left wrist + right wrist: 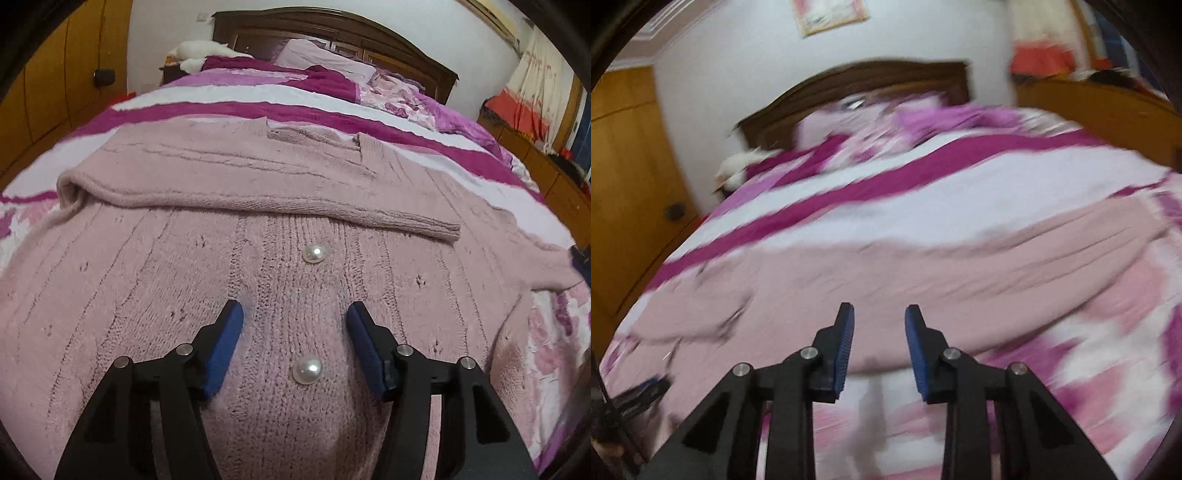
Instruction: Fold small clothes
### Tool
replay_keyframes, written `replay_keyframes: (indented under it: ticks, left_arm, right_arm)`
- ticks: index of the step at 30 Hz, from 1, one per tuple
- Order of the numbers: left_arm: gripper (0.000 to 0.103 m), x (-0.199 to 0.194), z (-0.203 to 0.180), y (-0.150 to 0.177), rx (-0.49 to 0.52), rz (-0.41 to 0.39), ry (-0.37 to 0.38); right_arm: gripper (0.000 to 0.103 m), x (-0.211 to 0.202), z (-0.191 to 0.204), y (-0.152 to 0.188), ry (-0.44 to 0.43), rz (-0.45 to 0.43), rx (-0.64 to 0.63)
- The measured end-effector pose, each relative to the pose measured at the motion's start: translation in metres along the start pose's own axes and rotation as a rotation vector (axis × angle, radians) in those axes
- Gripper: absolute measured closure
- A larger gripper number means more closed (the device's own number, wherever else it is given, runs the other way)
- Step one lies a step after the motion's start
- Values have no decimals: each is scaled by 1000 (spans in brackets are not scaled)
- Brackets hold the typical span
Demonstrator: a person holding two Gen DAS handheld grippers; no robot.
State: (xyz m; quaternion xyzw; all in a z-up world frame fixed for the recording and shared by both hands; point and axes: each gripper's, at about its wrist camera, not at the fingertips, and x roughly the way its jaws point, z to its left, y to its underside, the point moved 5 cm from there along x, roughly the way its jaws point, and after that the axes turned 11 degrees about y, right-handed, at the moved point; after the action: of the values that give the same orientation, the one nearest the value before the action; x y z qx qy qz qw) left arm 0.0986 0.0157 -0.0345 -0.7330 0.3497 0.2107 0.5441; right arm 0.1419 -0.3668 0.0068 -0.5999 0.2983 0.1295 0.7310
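A dusty-pink knitted cardigan (pixel 147 266) lies flat on the bed, front up, with two pearl buttons (pixel 313 254) down its middle. One sleeve (pixel 258 199) is folded across the chest; the other reaches out to the right. My left gripper (pixel 294 306) hovers low over the button band, open, blue pads apart on either side of the lower pearl (pixel 307 370). The right wrist view is blurred. It shows the cardigan (pixel 923 266) stretched across the bed, and my right gripper (pixel 879 308) open over its near edge with nothing between the pads.
The bed carries a magenta, white and lilac striped blanket (pixel 258 107), with pillows (pixel 325 59) against a dark wooden headboard (pixel 332 29). A wooden wardrobe (pixel 55 92) stands on the left, and a low wooden cabinet (pixel 535 155) piled with clothes on the right.
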Motion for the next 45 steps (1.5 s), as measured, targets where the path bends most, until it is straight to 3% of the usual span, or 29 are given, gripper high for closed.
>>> replay_keyframes:
  ticks: [3,8,11,13,20,21,23,26,29,31,34,39,45]
  left_arm:
    - [66,0,0,-1,2,2,6]
    - [65,-1,6,-4,-22,5,59]
    - [65,2,5,-6,-25,12,50]
    - [65,4,1,-5,4,23,25]
    - [64,4,-1,-4,24,29,22]
    - [64,4,0,-4,23,30,24]
    - [64,4,0,-4,22,30,27]
    - [64,4,0,-4,26,27,22]
    - [62,4,-1,-3,27,22,22]
    - [62,3,0,-3,28,20,23]
    - [62,3,0,-2,26,18,25]
    - [61,3,-1,-2,26,22,27]
    - [59,4,-2,-3,32,26,24]
  right_arm:
    - [65,-3,-71,-18,73,-44,156]
    - [58,13,-181,-25,215,25,415]
    - [61,33,-256,-16,19,61,809]
    - [73,41,-278,-12,1,48,909]
    - [74,67,-299,-29,5,-16,954]
    - [76,71,-298,-34,-6,-39,945]
    - [95,66,-294,-41,-30,-94,903]
    - [95,50,-270,-61,-56,-153,762]
    - [95,34,-215,-93,-32,-180,468]
    - [95,25,-157,-106,-34,-195,263]
    - [95,18,-81,-110,-79,-193,67]
    - [95,34,12,-99,-192,-76,19]
    - [95,32,98,-38,-246,11,-103]
